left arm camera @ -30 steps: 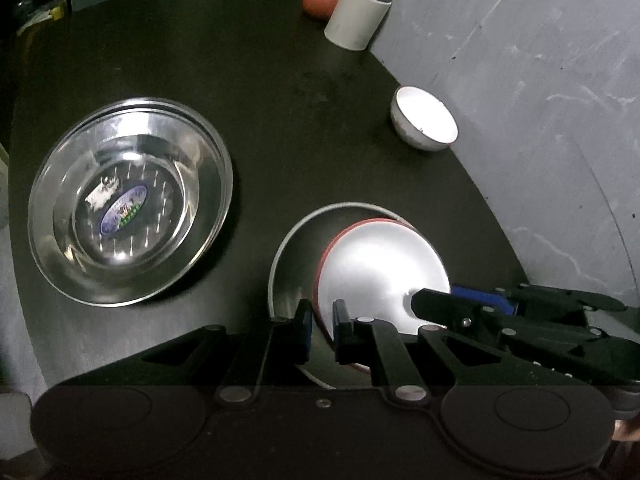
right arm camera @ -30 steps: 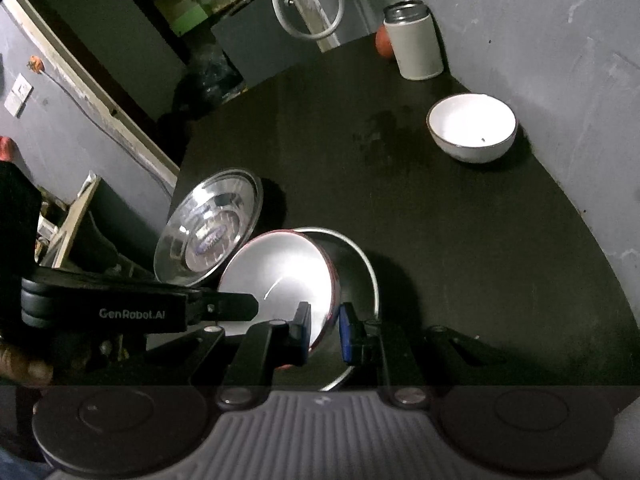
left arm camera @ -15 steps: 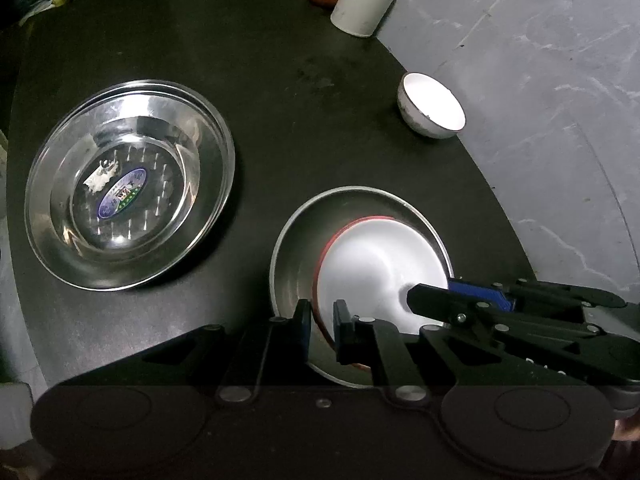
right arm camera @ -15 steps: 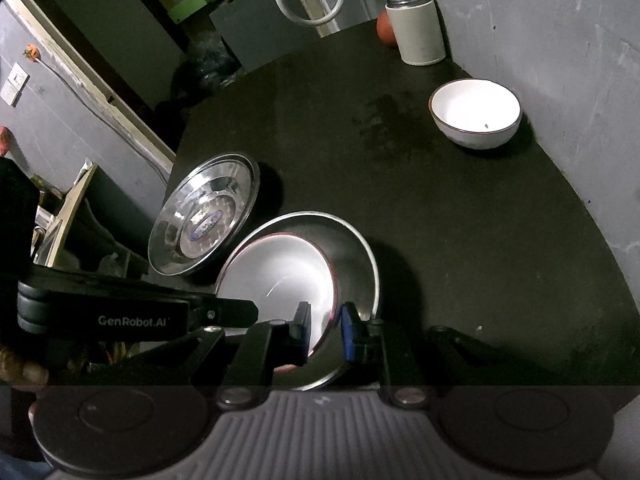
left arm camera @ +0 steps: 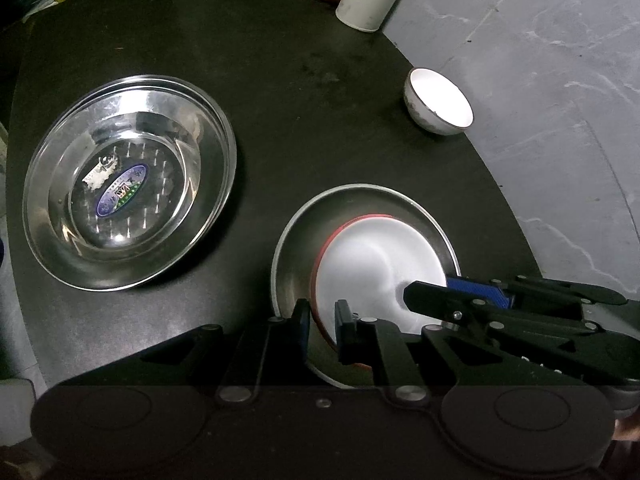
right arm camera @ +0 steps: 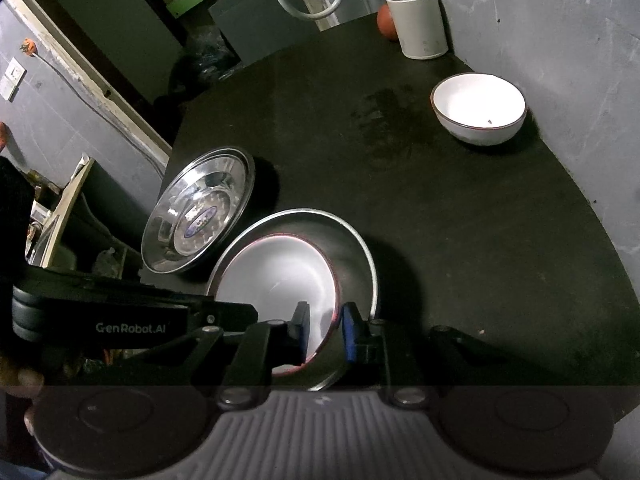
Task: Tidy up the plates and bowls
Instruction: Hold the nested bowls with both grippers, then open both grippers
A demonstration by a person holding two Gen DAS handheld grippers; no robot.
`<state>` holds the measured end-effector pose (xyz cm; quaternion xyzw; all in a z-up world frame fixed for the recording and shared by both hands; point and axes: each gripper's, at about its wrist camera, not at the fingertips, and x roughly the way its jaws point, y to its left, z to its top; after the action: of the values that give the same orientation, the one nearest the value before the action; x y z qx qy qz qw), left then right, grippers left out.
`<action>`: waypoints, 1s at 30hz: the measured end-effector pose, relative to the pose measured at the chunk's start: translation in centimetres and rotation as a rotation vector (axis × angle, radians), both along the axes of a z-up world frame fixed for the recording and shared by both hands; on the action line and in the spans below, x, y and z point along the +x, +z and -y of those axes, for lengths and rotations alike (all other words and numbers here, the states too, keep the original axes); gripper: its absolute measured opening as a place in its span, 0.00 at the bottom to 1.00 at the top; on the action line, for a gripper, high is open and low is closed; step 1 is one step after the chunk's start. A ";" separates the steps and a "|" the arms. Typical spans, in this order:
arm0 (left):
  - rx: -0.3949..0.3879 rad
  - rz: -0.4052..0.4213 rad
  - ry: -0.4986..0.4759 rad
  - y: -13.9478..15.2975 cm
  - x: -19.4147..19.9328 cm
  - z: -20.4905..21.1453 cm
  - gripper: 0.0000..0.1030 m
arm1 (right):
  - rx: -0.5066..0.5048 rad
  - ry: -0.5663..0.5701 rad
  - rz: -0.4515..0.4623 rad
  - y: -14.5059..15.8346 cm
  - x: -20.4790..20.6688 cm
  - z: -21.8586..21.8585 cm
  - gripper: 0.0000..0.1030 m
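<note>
Both grippers clamp the rim of the white bowl [left arm camera: 380, 264], which sits inside the steel plate [left arm camera: 296, 240] on the table [left arm camera: 280, 60]: the left gripper [left arm camera: 322, 320] on one side, the right gripper [right arm camera: 323, 330] opposite. If one lets go first, the bowl may tip and knock the plate; the smooth rim can also slip.

Black hand-held gripper [right arm camera: 323, 330] with blue pads, silver screws, "GenRobot.AI" lettering.

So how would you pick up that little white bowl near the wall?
Grab the small white bowl by its thin rim, one tool finger inside and one outside, coming from above. It sits upright and open, its round sides would slip, and the wall crowds its far side.
</note>
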<state>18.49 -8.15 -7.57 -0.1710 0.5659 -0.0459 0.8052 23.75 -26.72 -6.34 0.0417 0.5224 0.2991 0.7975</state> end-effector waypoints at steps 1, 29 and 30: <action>0.000 -0.001 0.000 0.0 0.1 0.0 0.13 | 0.000 0.001 -0.001 0.0 0.0 0.0 0.20; 0.004 -0.008 -0.004 -0.1 0.3 -0.1 0.16 | 0.025 0.006 -0.018 -0.3 0.5 -0.1 0.28; 0.006 -0.008 -0.005 -0.1 0.3 -0.1 0.16 | 0.026 0.006 -0.019 -0.3 0.5 -0.1 0.28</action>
<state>18.82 -8.07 -7.69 -0.1673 0.5698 -0.0455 0.8033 24.22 -26.64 -6.61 0.0535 0.5262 0.3078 0.7909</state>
